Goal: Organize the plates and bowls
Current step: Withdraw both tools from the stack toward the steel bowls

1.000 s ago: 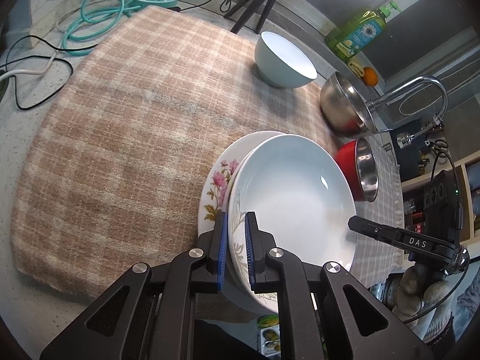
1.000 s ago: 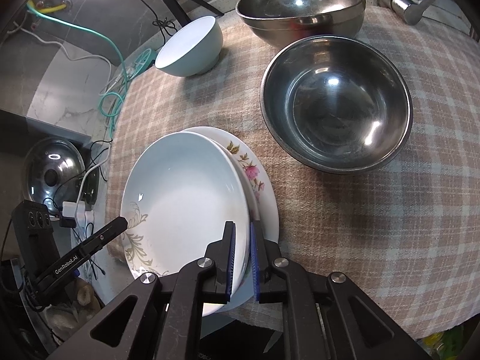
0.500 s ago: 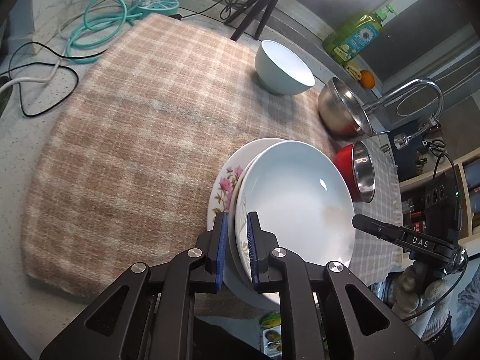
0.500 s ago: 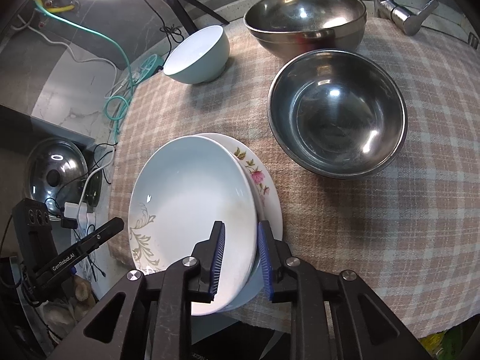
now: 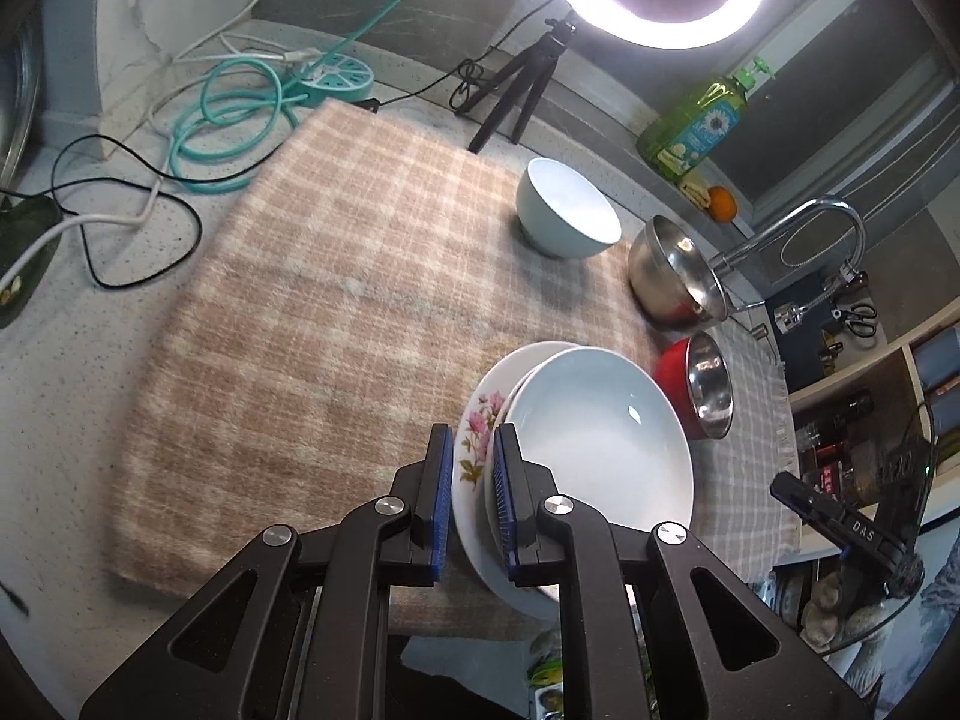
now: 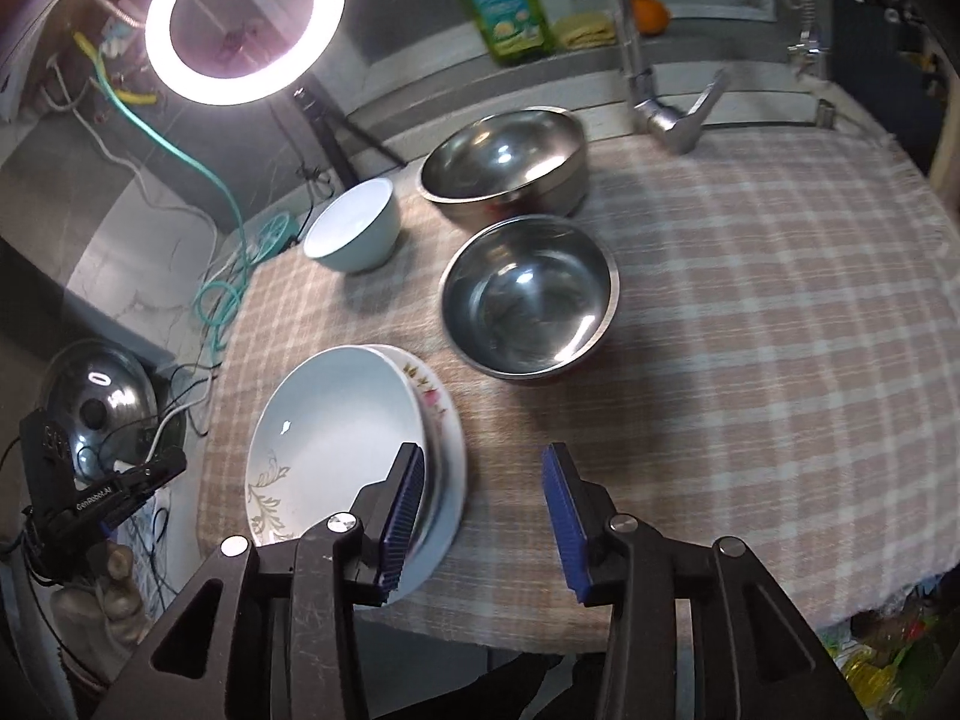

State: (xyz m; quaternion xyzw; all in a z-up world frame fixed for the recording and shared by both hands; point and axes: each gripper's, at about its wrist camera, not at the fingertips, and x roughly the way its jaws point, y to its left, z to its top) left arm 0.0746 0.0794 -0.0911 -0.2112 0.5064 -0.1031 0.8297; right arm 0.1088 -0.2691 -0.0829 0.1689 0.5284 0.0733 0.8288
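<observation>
The pale plate [image 5: 600,438] lies on the floral plate [image 5: 477,438], slightly offset, so a crescent of the floral rim shows on the left. The stack sits on the plaid cloth [image 5: 300,330] at its near edge, on the counter [image 5: 60,360].

The right hand-held gripper [image 6: 485,462] has just been opening its jaws. They stand moderately wide, with nothing pressed between the pads; its left pad hangs over the stack's rim. The left hand-held gripper [image 5: 472,450] is nearly closed on nothing, and the right wrist view shows it apart from the plates.

We judge the step in hand to be release and withdrawal. We draw each hand-held gripper up and away from the rim, never across it, because the stack appears close to the cloth's edge and a nudge could slide it off.

The two steel bowls [image 6: 528,300] [image 6: 504,156] and the pale bowl [image 6: 354,228] stand farther back, not yet nested.
</observation>
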